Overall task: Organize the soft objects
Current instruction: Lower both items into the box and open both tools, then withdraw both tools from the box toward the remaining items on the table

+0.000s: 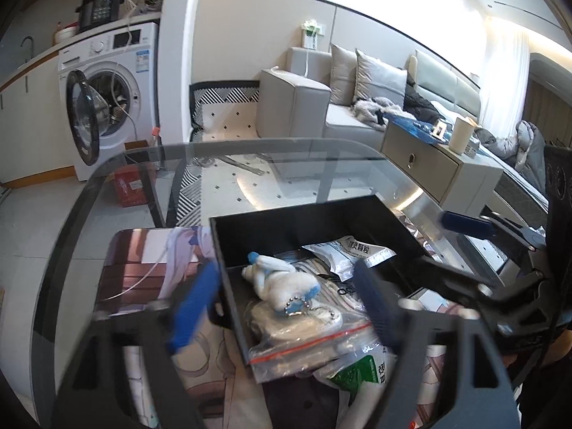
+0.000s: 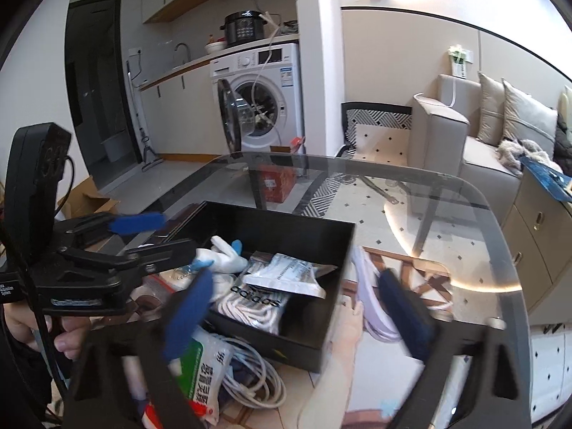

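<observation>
A black box [image 1: 286,227] stands on the glass table and holds a white and blue plush toy [image 1: 286,279], a silver sachet [image 1: 354,254] and a clear zip bag [image 1: 307,343] that hangs over its near wall. My left gripper [image 1: 286,311] is open and empty just above the box's near edge. In the right wrist view the same box [image 2: 321,236] also holds a white adidas cloth [image 2: 257,302], the plush toy [image 2: 225,254] and the sachet [image 2: 286,275]. My right gripper [image 2: 304,314] is open and empty over the box's near right corner.
A green and white packet [image 2: 203,368] and a coil of white cable [image 2: 257,375] lie in front of the box. A printed mat [image 1: 153,264] lies left of it. The table's curved glass edge [image 2: 357,161] runs beyond. A washing machine [image 1: 111,89] and sofa [image 1: 321,107] stand beyond.
</observation>
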Demonstrator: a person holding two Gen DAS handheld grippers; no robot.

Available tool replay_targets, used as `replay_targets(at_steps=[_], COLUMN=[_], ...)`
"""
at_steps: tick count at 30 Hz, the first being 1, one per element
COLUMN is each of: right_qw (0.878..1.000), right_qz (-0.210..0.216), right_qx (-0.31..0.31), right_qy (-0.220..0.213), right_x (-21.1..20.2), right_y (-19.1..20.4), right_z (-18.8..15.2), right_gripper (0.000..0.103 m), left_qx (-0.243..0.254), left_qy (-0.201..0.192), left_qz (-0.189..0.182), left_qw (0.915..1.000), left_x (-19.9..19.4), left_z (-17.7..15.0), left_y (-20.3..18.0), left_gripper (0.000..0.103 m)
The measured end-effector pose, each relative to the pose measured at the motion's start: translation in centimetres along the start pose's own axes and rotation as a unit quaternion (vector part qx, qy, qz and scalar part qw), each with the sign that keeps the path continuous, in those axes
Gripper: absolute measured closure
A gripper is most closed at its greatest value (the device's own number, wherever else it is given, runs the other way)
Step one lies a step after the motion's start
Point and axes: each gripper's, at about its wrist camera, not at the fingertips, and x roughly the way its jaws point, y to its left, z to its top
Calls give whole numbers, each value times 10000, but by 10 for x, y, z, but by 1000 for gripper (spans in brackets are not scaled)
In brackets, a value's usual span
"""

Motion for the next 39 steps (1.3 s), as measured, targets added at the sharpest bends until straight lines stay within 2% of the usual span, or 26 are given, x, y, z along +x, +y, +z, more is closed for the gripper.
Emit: replay_targets(at_steps=[1,2,4,18,39], right_qw=[10000,10000,9999,9997,9983], right_qz=[16,17,-69,-4,291], right_qx=[13,30,92,142,-33], right_qy=[33,67,85,208,511], right_x=[-2,-3,-8,-41,-52], right_y=[-2,-3,-6,9,46], right_z=[-2,-5,-11,-48,-104], right_gripper=[1,1,1,0,0], left_qx=[-39,-75,-145,11,77], left_qy=[-71,-102,-120,-153,-111], left_qz=[10,13,-8,179,274], left_qw=[10000,9999,9998,9997,9995], left_x=[-4,-7,-13,-49,-76], left_z=[-1,-2,-4,-33,-86], left_y=[1,2,3,-3,-9], left_gripper=[5,2,0,0,0])
